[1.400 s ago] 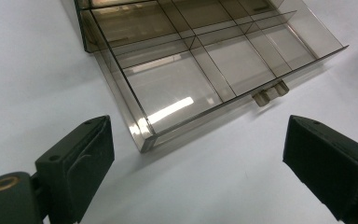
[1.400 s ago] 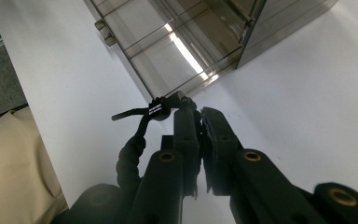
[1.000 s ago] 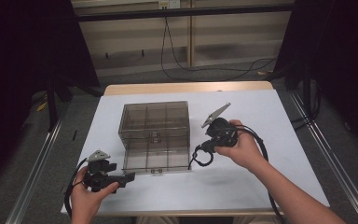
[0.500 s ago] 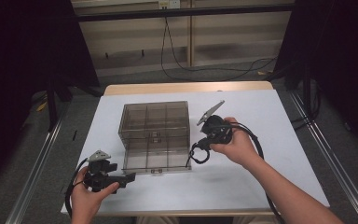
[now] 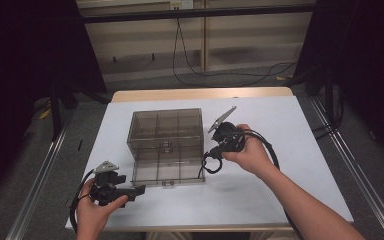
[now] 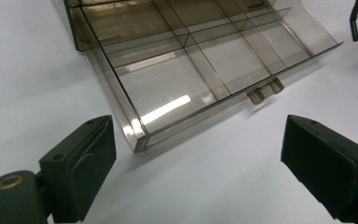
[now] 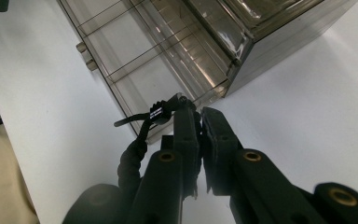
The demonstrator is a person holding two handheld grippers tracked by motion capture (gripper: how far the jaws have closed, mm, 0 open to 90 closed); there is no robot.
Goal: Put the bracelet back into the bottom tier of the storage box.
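Observation:
A smoky see-through drawer box [image 5: 166,125] stands mid-table with its bottom drawer [image 5: 167,172] pulled out toward me. The drawer's compartments [image 6: 168,88] look bare, and its small handle [image 6: 265,91] faces front. My left gripper [image 5: 141,190] rests on the table at the drawer's front left corner, and its jaws [image 6: 203,144] stand wide open with nothing between them. My right gripper [image 5: 215,151] hovers beside the drawer's right side. It is shut [image 7: 198,112] on a coiled black cable [image 7: 135,149] that dangles by the drawer's front right corner [image 5: 211,164].
The white table [image 5: 280,125] has free surface to the right of the box and in front of the drawer. Metal rails [image 5: 35,185] run along both sides of the table, and loose cables [image 5: 220,75] lie on the floor beyond its far edge.
My right gripper has shifted slightly left and away from me, nearer the box, with the black cable still in it. The left gripper has not moved.

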